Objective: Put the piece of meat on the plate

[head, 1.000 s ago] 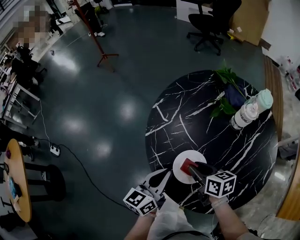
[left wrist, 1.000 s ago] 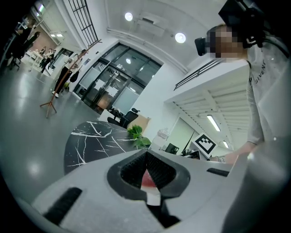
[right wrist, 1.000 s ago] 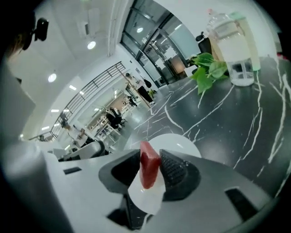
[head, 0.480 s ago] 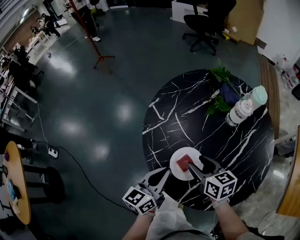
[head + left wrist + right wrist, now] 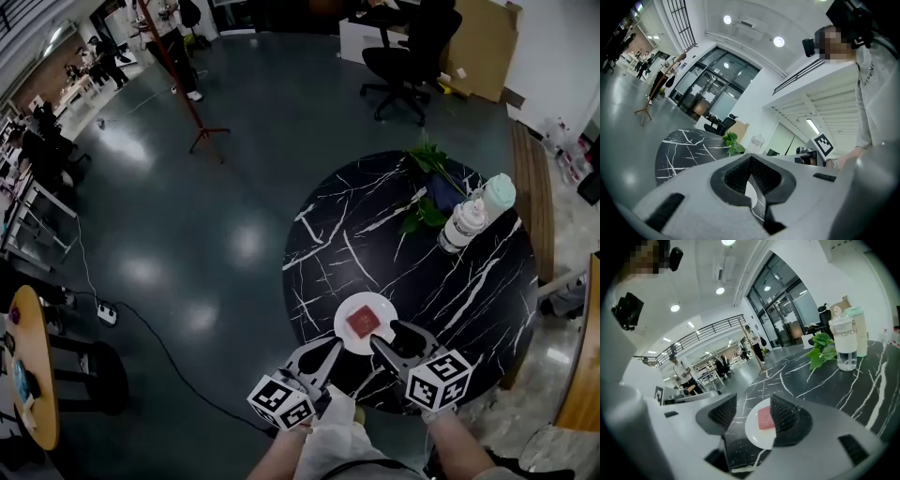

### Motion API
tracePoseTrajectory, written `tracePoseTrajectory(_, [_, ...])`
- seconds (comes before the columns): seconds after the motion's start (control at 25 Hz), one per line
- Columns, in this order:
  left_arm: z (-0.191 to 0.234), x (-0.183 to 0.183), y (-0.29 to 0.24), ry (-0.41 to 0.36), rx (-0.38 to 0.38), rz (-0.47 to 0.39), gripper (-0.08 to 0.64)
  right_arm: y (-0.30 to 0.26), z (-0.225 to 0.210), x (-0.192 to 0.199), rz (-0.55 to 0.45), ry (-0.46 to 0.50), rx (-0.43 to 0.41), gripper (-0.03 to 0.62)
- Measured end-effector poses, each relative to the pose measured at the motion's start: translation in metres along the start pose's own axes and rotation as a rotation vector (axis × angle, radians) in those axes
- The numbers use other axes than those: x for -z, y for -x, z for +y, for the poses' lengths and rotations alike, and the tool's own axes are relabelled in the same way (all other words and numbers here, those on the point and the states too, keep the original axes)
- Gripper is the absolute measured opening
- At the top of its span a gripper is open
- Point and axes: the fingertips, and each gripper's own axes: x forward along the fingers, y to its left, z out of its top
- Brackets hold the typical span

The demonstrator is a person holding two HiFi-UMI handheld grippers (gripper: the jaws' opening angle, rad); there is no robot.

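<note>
The piece of meat is seen lying flat in the middle of the white plate, on the near side of the black table. The right gripper is held just behind the plate. Its jaws are wide apart and nothing is gripped between them. In the right gripper view the meat is found ahead of and below the fingers, a little toward the right jaw. It looks nearly square, so no long axis can be told. The left gripper is beside the plate, farther from the meat, with its jaws together on nothing. The placing is judged done.
</note>
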Motion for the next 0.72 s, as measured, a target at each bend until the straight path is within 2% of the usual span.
tracePoseTrajectory(0.12, [-0.01,-0.005,0.005,-0.007,0.001,-0.009,0.009,0.011,0.016,-0.002,-0.004,0.031,-0.03,0.209])
tracePoseTrajectory(0.28, [-0.026,-0.01,0.009,-0.028,0.012,-0.02,0.009,0.029,0.03,-0.005,-0.019,0.054,-0.04,0.12])
tracePoseTrajectory(0.4, [-0.039,-0.017,0.012,-0.041,0.019,-0.033,0.009,0.041,0.04,-0.007,-0.034,0.063,-0.051,0.085])
tracePoseTrajectory(0.72, [-0.074,-0.041,0.014,-0.089,0.052,-0.066,0.009,0.068,0.066,-0.027,-0.094,0.092,-0.082,0.038])
